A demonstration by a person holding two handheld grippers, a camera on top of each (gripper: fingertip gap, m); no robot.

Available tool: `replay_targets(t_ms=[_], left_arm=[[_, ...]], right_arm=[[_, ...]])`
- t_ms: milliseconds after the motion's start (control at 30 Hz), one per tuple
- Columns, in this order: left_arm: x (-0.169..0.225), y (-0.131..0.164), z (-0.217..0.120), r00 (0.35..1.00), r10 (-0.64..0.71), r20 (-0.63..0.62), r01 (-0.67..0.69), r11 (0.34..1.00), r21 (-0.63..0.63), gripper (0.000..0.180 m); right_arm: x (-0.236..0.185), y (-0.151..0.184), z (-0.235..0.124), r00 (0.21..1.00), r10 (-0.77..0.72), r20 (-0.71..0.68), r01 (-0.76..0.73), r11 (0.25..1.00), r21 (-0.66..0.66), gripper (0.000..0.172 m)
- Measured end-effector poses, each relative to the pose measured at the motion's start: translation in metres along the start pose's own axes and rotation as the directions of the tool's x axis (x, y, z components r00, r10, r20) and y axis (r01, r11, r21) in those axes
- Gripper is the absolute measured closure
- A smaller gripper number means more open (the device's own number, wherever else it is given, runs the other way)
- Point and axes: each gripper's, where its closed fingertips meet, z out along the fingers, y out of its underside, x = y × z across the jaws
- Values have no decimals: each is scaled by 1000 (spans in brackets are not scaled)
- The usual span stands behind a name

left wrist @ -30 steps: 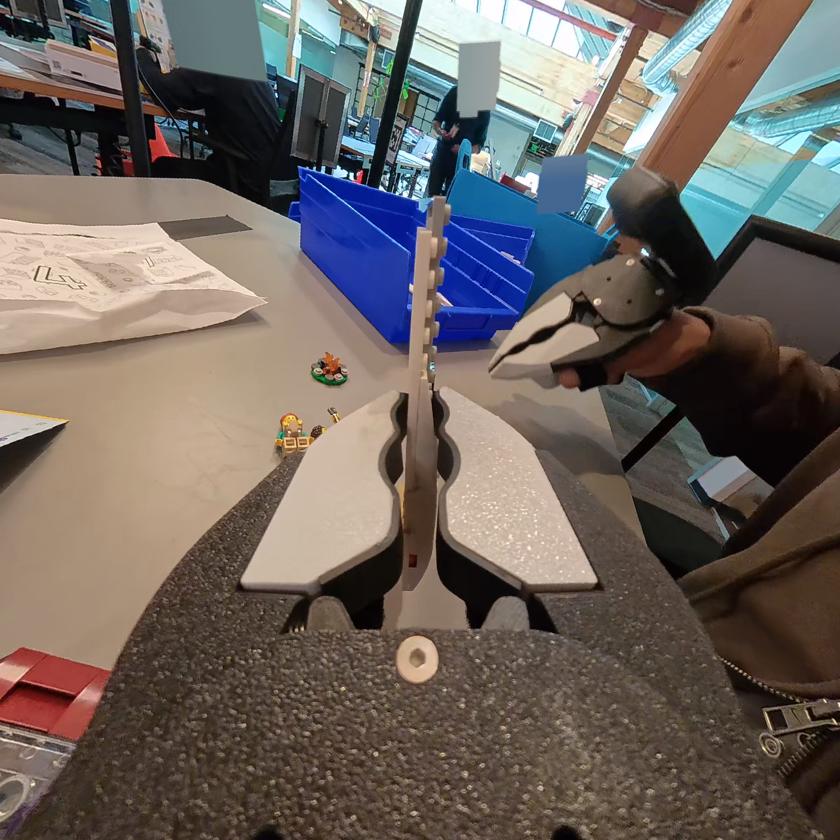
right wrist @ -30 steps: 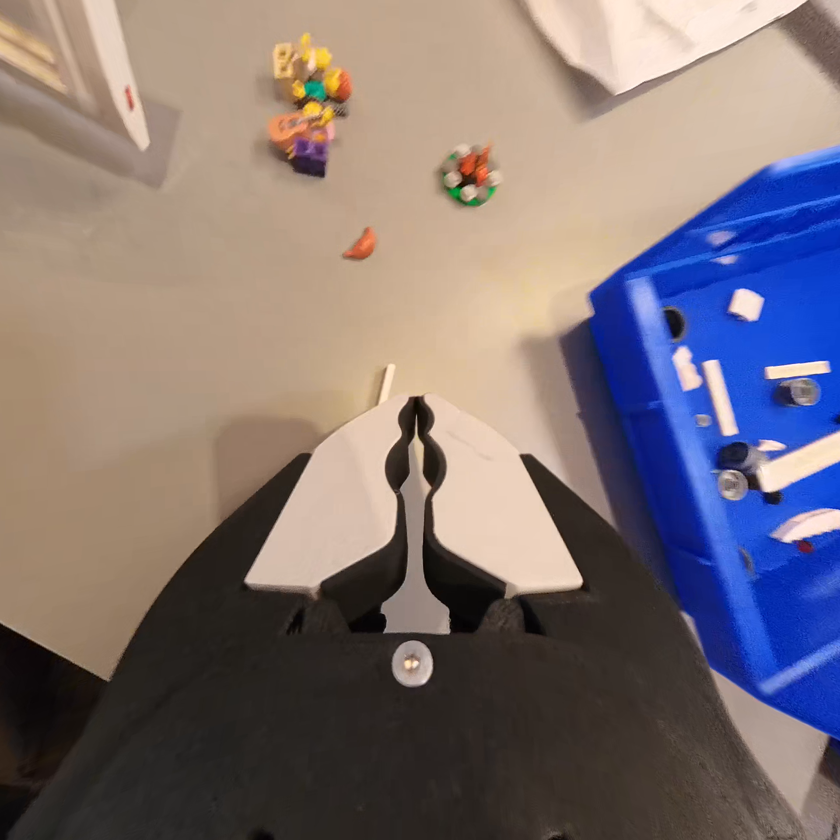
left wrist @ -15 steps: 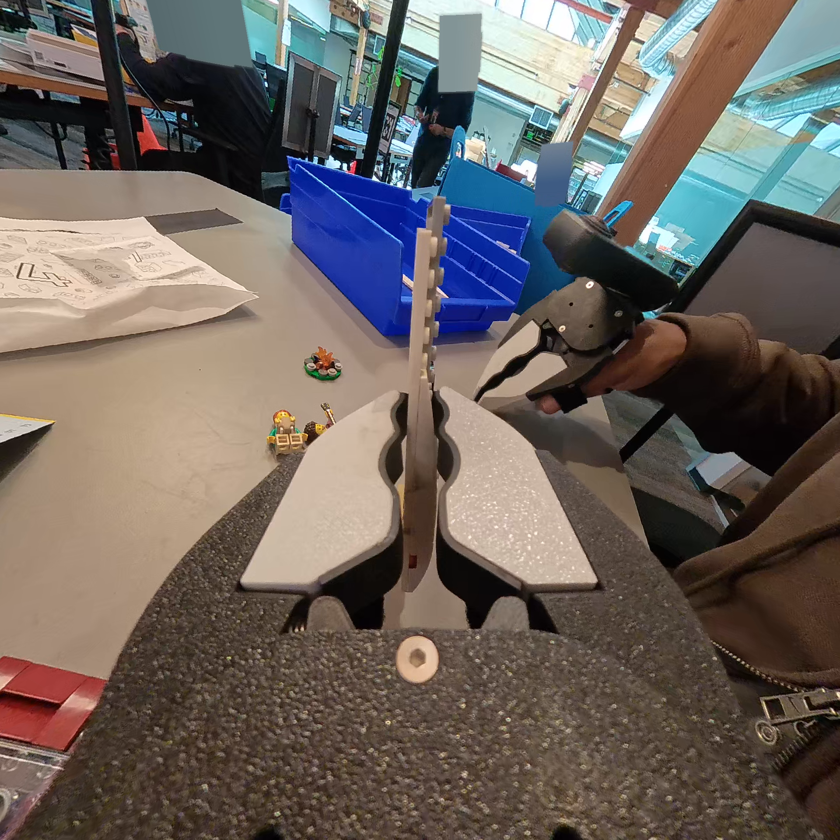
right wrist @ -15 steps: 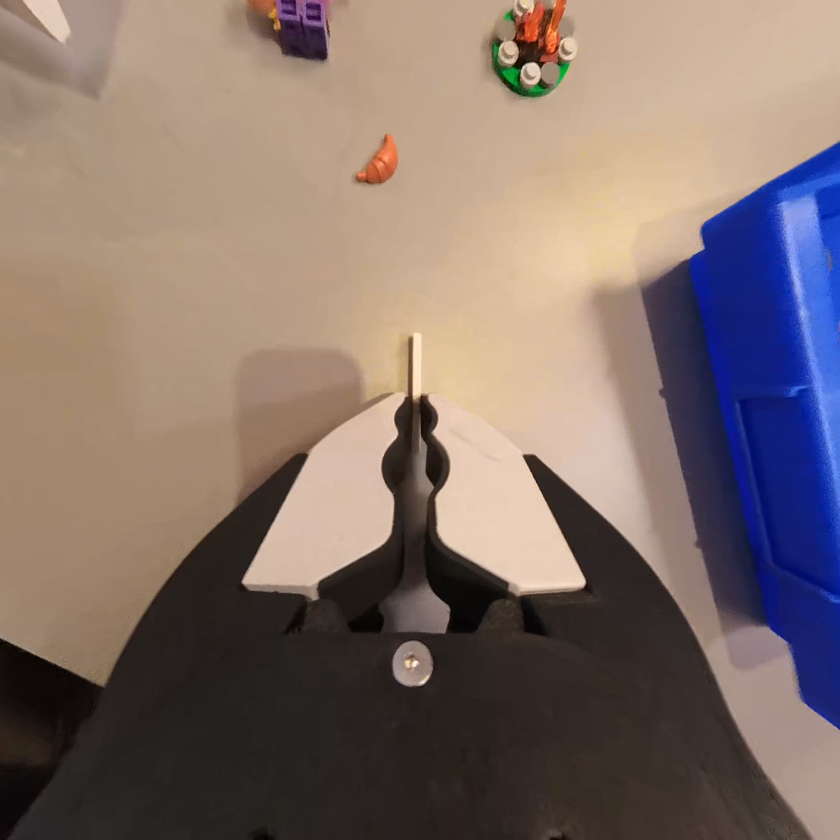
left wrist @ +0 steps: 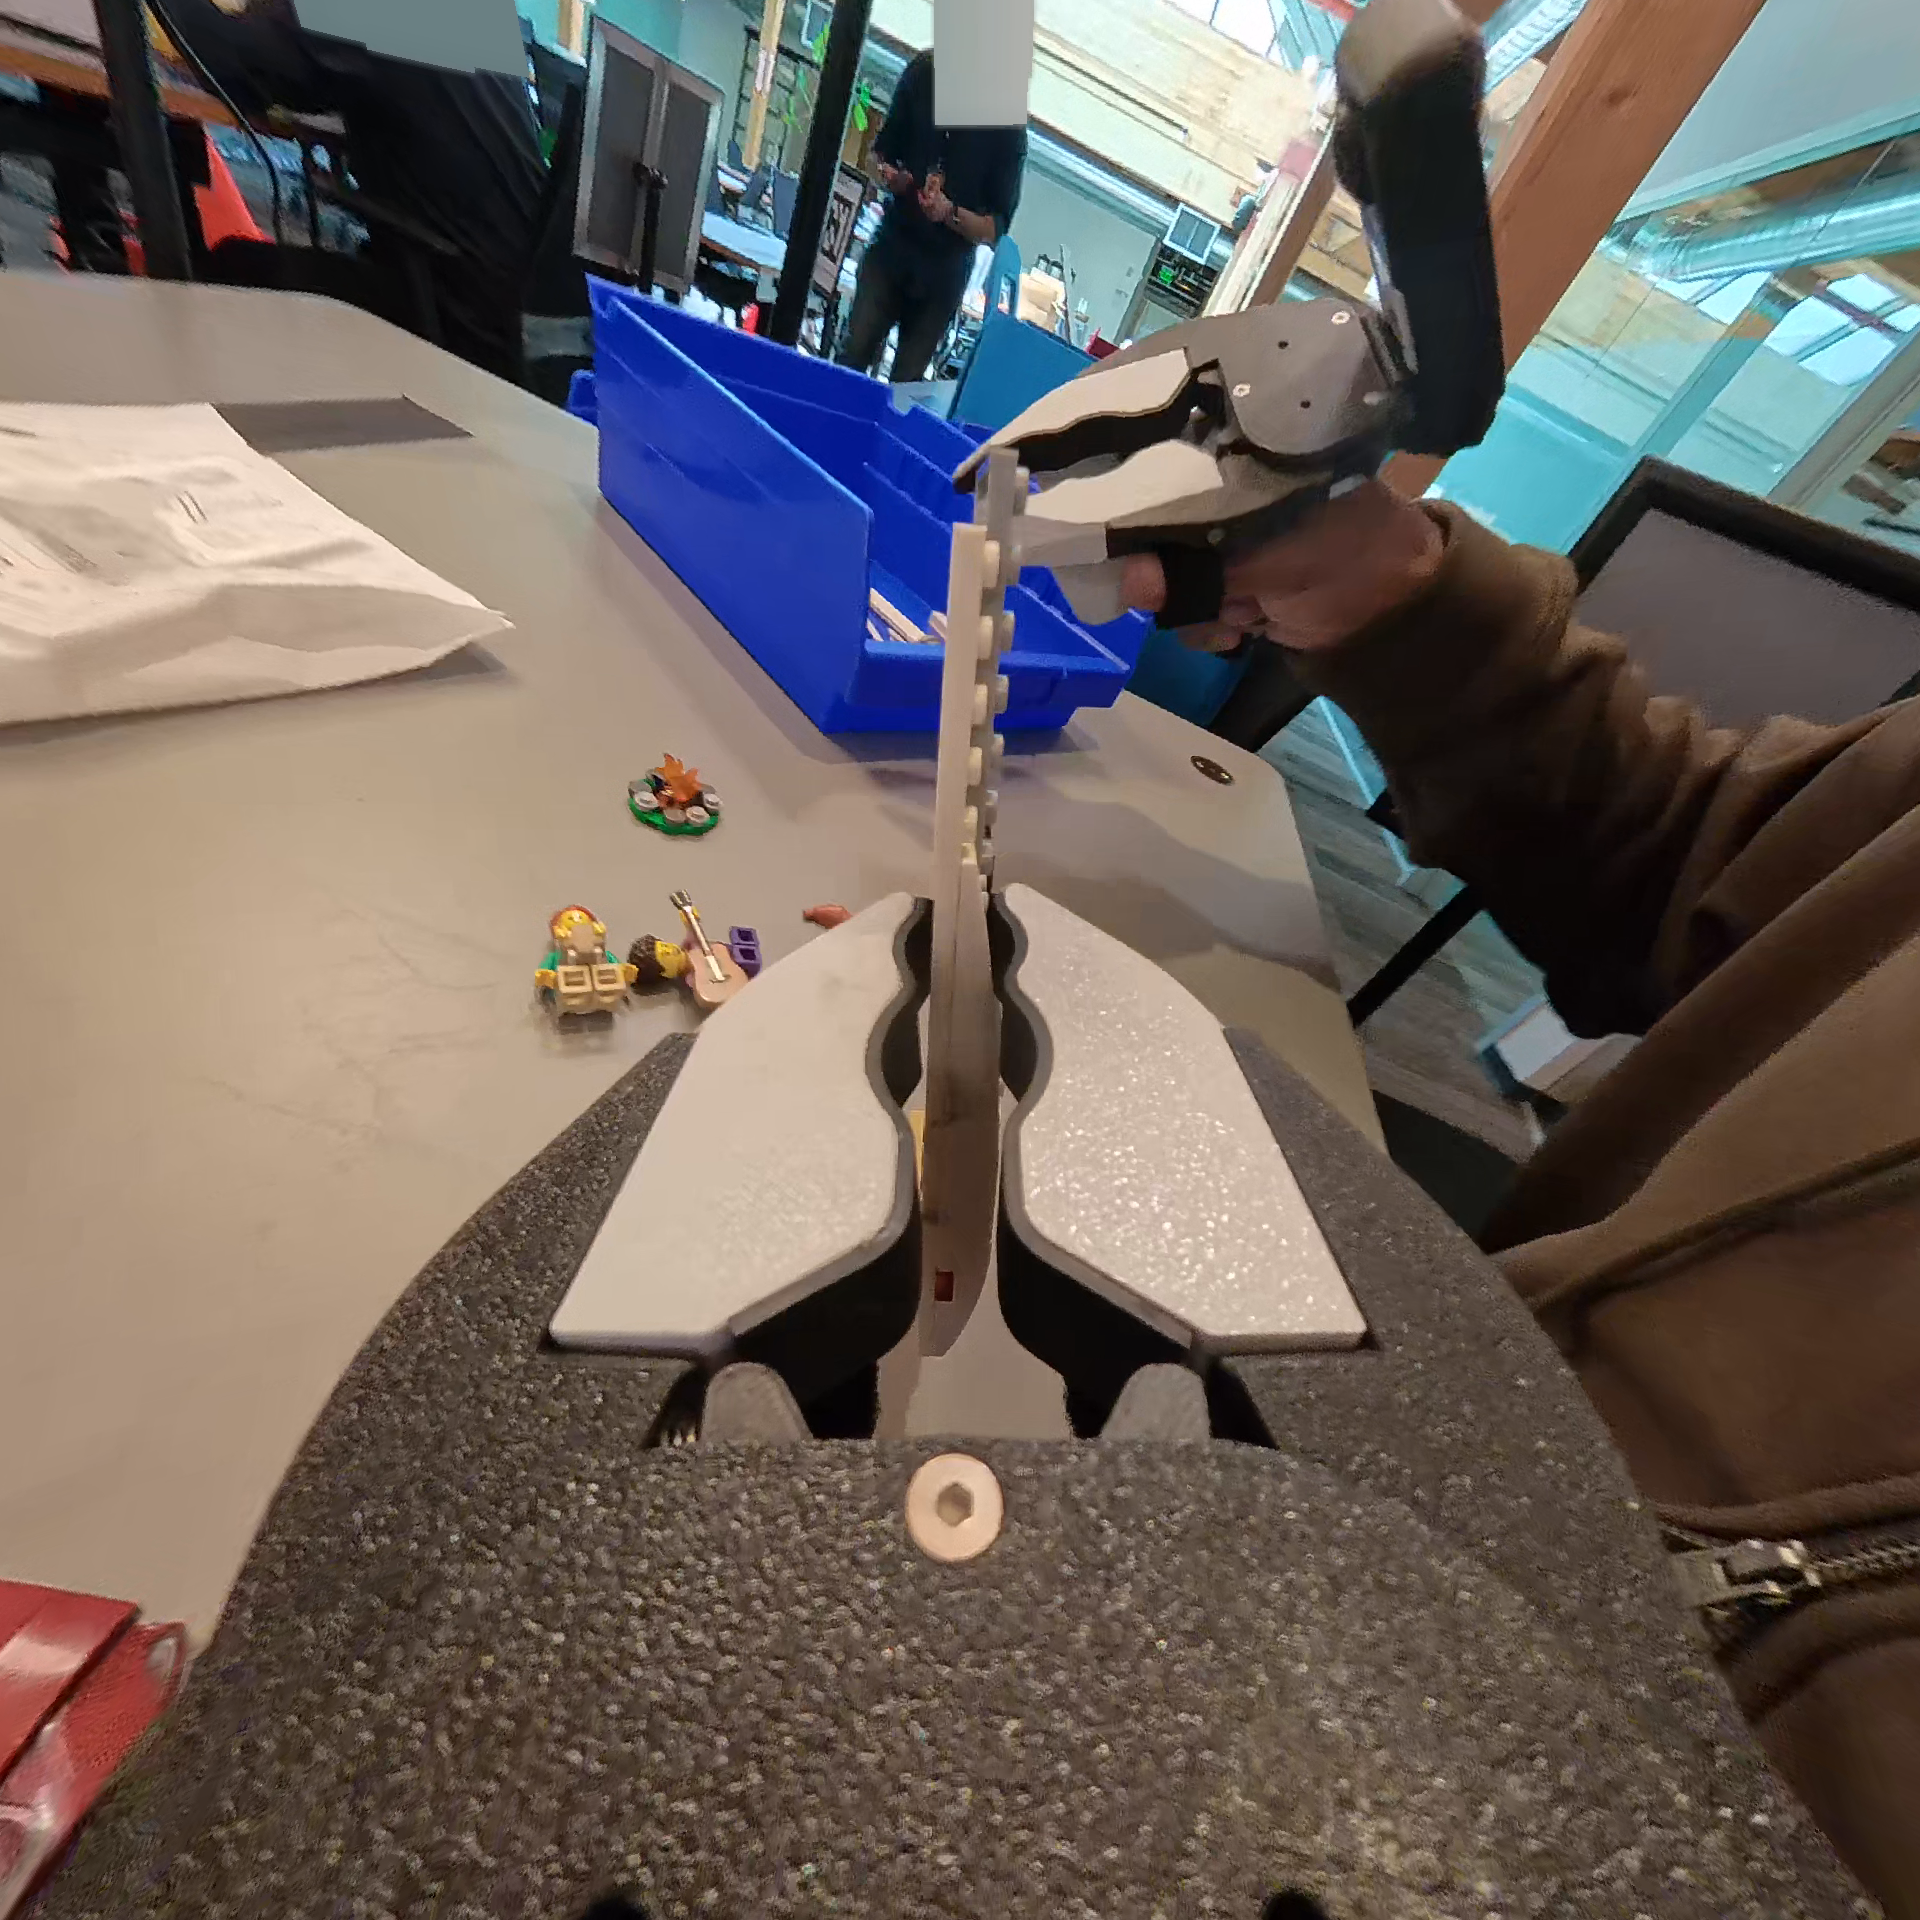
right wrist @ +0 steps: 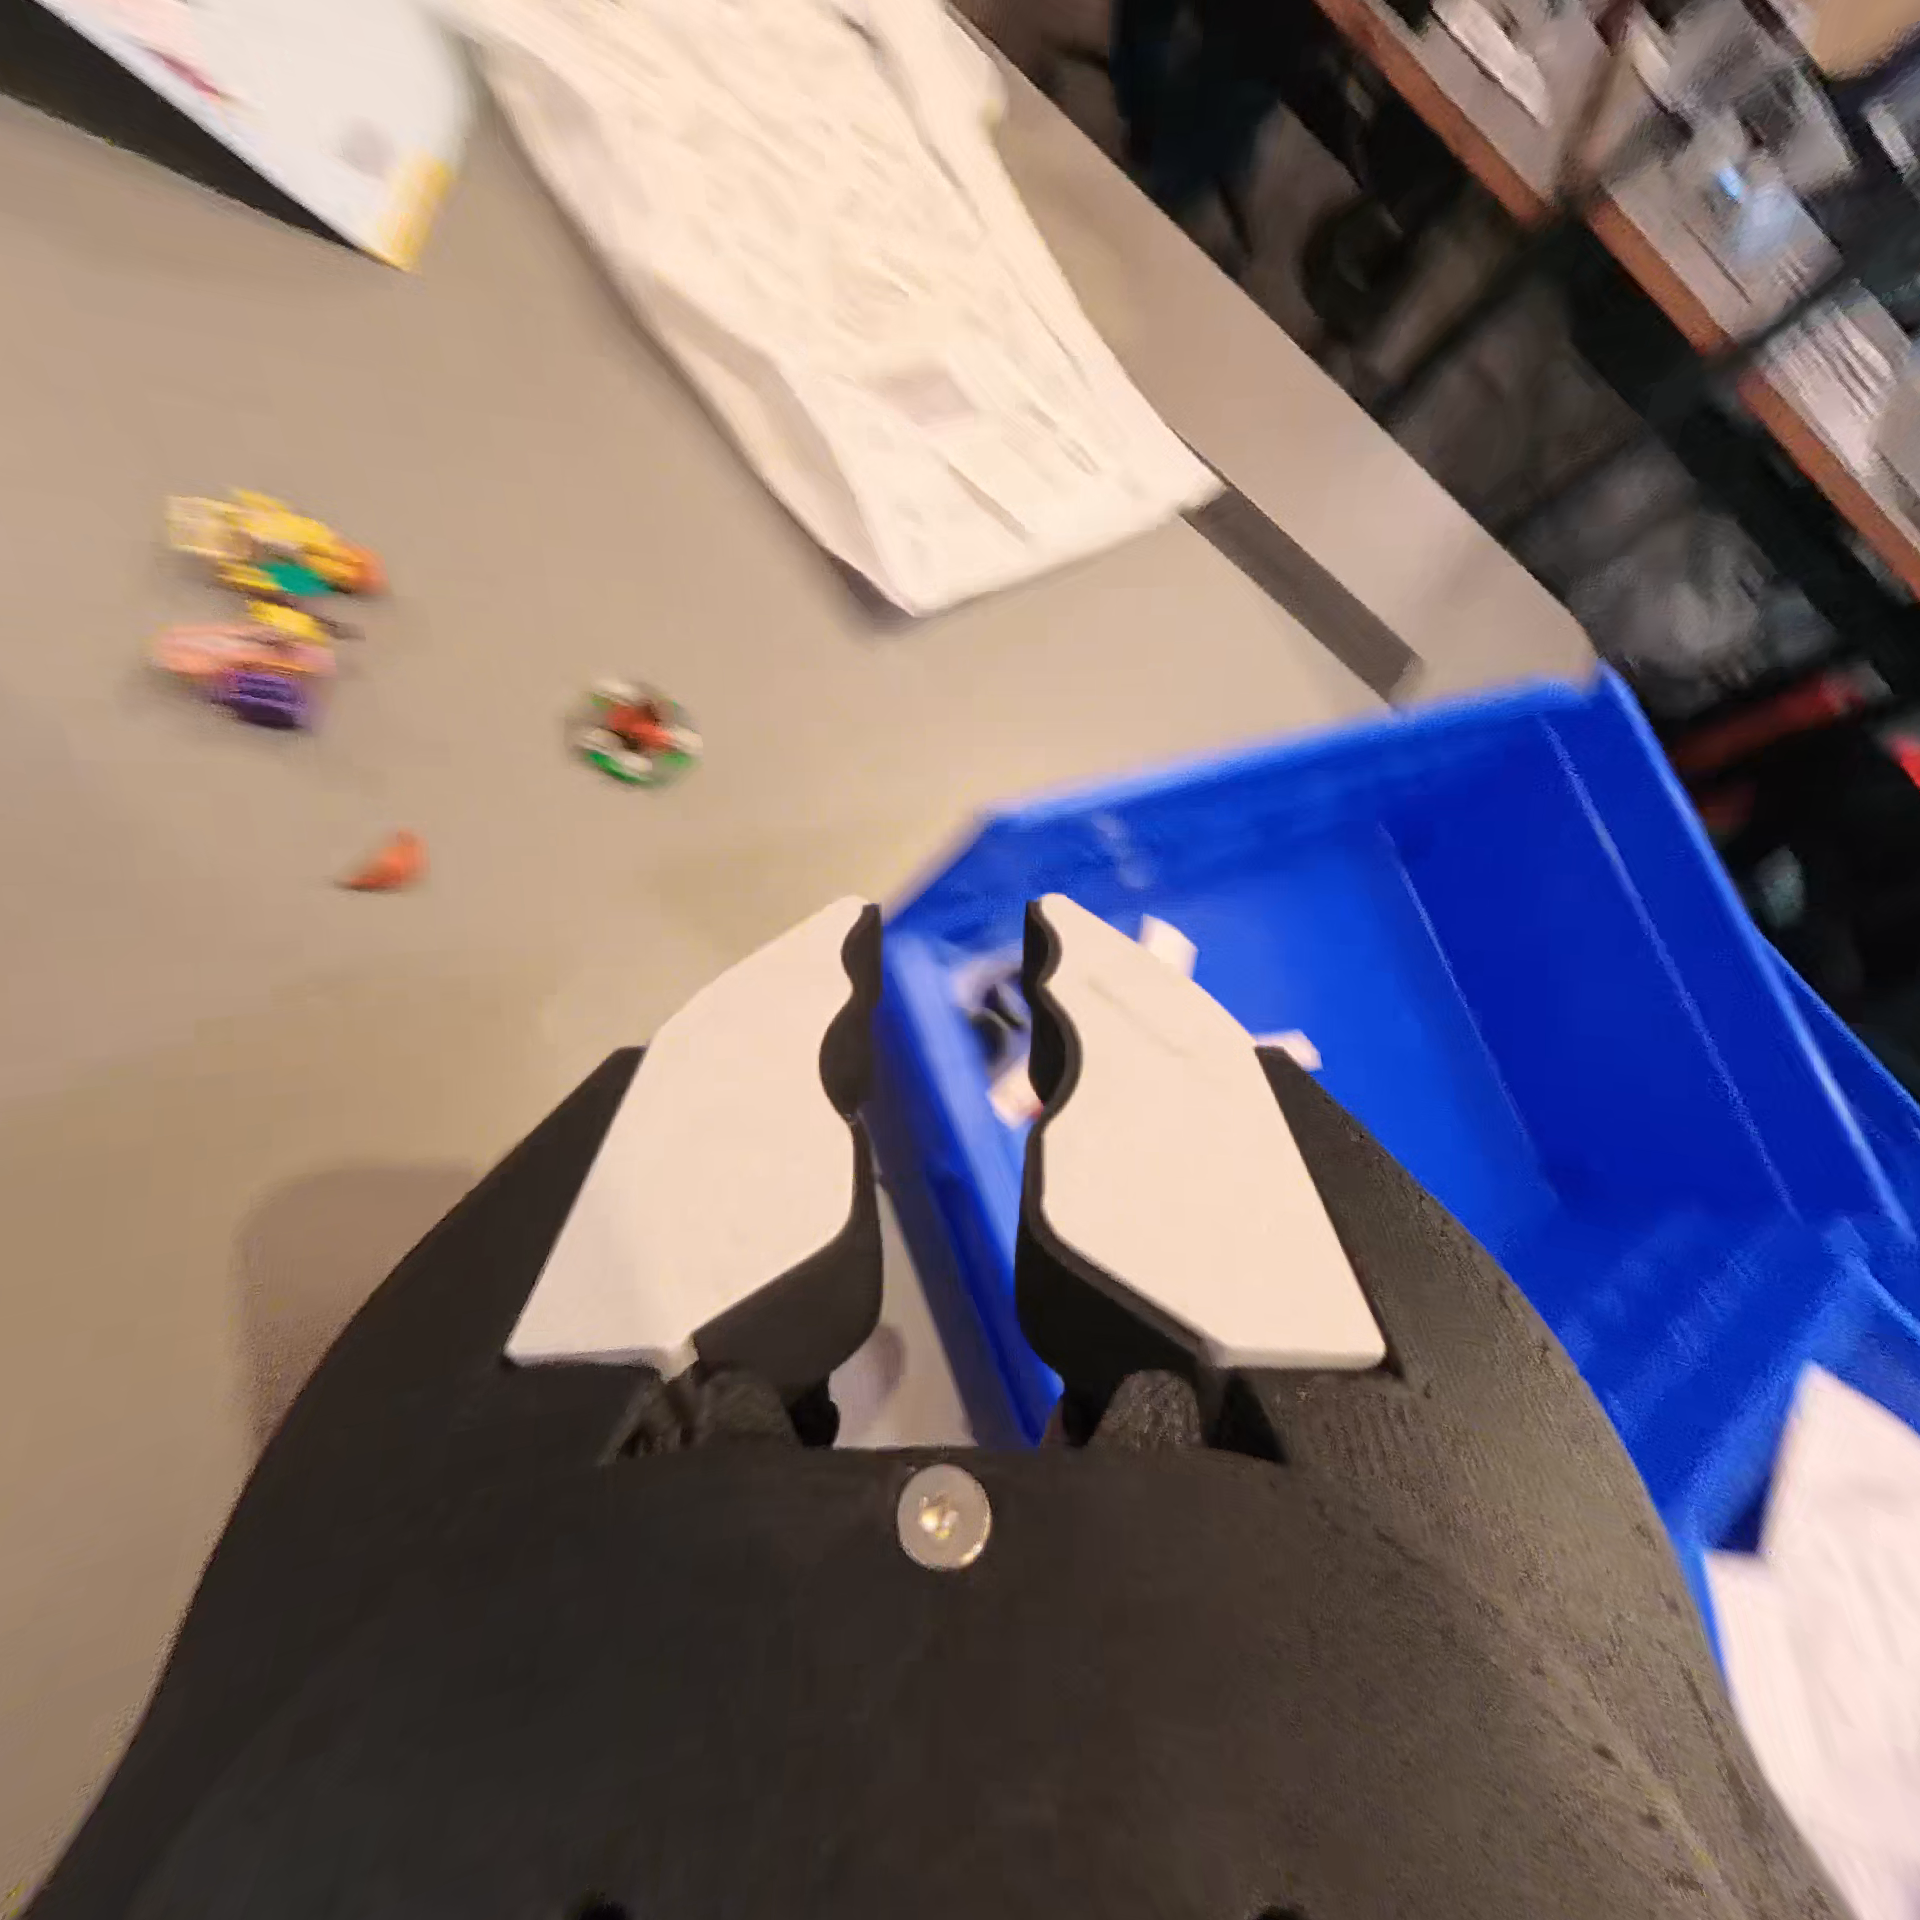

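My left gripper (left wrist: 961,904) is shut on a long pale grey studded plate (left wrist: 971,675), held edge-on and standing up out of the jaws. My right gripper (right wrist: 951,914) is open with nothing between its fingers, hovering over the near corner of a blue bin (right wrist: 1558,935). In the left wrist view the right gripper (left wrist: 1023,509) is raised, jaws apart, close to the plate's top end; whether it touches the plate I cannot tell. The bin (left wrist: 748,499) holds several small pale pieces.
On the grey table (left wrist: 260,831) lie a small campfire build (left wrist: 675,795), a minifigure (left wrist: 582,961), a second figure with a guitar (left wrist: 696,956) and an orange piece (right wrist: 390,862). A white paper bag (left wrist: 208,561) lies at the left, a red item (left wrist: 62,1683) at the near left. My right fingertips sit around 25 cm from my left ones. The minifigure (left wrist: 582,961) is about 11 cm from my left fingertips. It turns up in the right wrist view (right wrist: 227,523) as well.
My right gripper was shut on a thin pale strip down at the table; it has opened, risen and swung over the bin, and the strip is no longer in it. My left gripper keeps its plate.
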Motion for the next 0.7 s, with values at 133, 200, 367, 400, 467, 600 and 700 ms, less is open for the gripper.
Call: replay_targets(t_ms=[133,200,367,400,467,600,700], left_arm=[[-2,8,1,998,-64,-11,63,996,-61,170],[-4,10,1,999,-52,4,52,995,-85,170],[-6,13,0,999,-37,22,40,989,-141,170],[-6,13,-1,999,-32,23,35,989,-147,171],[-6,13,-2,999,-25,22,28,988,-154,171],[-9,12,-3,999,-21,29,26,987,-159,171],[-12,13,-4,999,-33,37,39,986,-163,171]], right_arm=[[-86,-55,6,948,-194,252,138,965,223,145],[-118,-84,4,900,-293,322,180,924,337,144],[-161,-136,-5,782,-447,435,218,849,481,136],[-166,-139,-5,757,-472,451,236,842,485,136],[-173,-141,-2,711,-517,477,284,831,478,136],[-184,-130,3,626,-570,532,382,819,429,142],[-187,-130,5,614,-586,529,397,809,435,148]])
